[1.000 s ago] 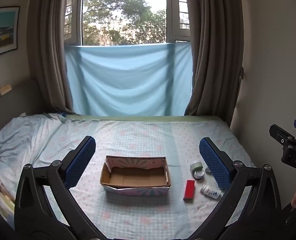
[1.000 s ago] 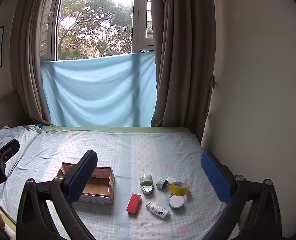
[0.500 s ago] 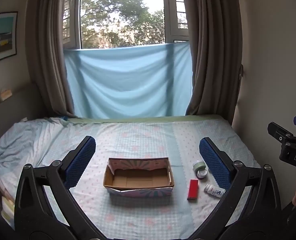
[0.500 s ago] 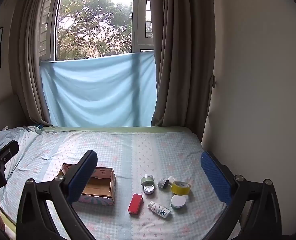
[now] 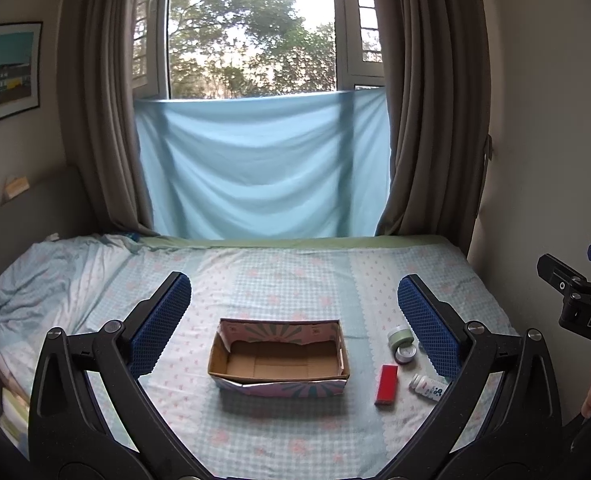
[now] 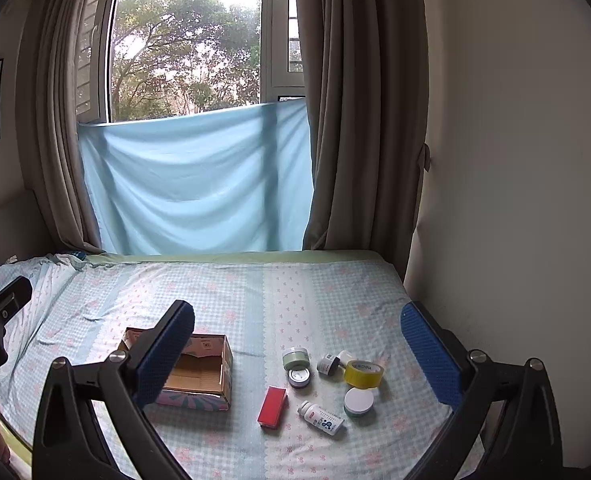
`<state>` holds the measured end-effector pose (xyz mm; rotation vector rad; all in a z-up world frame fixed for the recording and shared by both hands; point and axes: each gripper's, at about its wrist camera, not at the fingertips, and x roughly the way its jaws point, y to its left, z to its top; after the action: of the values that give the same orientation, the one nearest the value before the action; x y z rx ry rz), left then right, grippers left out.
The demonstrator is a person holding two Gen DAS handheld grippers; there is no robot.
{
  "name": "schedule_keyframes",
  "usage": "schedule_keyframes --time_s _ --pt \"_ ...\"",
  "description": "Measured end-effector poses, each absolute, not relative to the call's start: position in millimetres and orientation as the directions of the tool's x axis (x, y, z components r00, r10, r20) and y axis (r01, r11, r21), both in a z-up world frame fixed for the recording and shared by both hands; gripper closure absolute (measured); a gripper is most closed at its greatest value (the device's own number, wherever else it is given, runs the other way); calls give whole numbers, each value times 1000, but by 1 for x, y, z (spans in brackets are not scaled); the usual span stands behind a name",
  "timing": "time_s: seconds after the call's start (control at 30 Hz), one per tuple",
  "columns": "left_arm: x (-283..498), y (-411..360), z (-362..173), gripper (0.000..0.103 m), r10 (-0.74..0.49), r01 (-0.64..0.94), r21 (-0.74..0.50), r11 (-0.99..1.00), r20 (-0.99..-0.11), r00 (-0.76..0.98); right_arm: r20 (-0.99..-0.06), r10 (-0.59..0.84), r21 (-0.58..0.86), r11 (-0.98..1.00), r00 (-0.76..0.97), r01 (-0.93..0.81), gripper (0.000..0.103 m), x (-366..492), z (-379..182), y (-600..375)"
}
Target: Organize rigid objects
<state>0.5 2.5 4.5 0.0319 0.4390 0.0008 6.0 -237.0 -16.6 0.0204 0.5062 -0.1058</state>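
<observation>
On the checked bed sheet (image 6: 223, 292) sits an open cardboard box (image 5: 279, 360), brown inside, its outer walls printed pink and teal, nothing in it. Just right of it lies a flat red box (image 6: 272, 401), then a white bottle (image 6: 322, 418) on its side. Beyond them stand a green jar (image 6: 295, 357), a small purple tin (image 6: 298, 377), a dark little bottle (image 6: 328, 363), a yellow tape roll (image 6: 362, 373) and a white-lidded jar (image 6: 358, 401). The left gripper (image 5: 295, 320) and right gripper (image 6: 297, 344) both hang above the bed, jaws spread wide, holding nothing
</observation>
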Motion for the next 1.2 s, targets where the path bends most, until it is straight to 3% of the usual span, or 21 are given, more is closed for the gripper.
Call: schedule_keyframes --time_s 1.2 --pt "3 -1 4 0 -12 20 17 1000 -418 908 -499 -88 4 995 862 104 0 11 -19 -249"
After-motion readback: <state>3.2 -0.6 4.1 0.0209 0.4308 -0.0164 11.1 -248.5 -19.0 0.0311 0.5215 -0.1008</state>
